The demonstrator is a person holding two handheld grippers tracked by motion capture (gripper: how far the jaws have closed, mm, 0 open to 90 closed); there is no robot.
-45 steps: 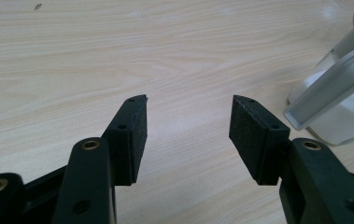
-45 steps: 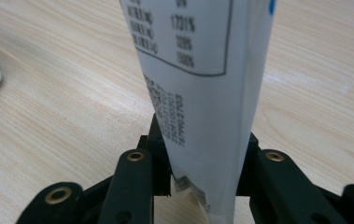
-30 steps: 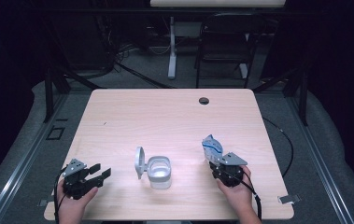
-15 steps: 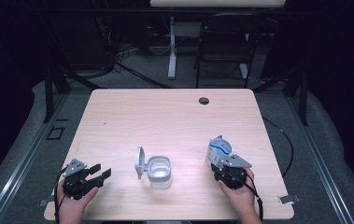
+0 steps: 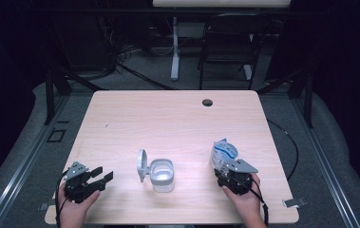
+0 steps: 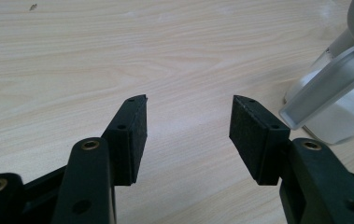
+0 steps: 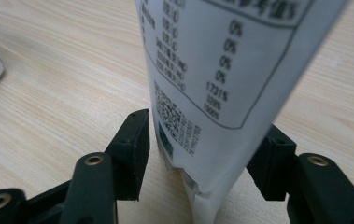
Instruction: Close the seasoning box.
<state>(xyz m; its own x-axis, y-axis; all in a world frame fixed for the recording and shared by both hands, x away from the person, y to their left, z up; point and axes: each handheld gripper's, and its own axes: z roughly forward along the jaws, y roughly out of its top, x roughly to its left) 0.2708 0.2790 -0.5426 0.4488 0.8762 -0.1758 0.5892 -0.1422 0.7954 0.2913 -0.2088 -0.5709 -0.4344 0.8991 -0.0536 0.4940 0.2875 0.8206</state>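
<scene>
At the near table edge, the left gripper is held with jaws apart and nothing between them. The right gripper has just been opening; the white printed packet stands between its spread jaws, pads clear. An open-lidded clear container sits between both grippers.

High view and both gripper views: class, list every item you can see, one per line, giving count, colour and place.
Table: one, light wood, centre of the high view.
Container: one, clear with grey flip lid open, near edge, middle.
Packet: one, white and blue with printed label, standing between the right tongs' jaws.
Grommet: one, black, far edge of table.
Chair: one, dark, behind table.
Left tongs: black, open, near left.
Right tongs: black, jaws just opened, pads off the packet.
</scene>
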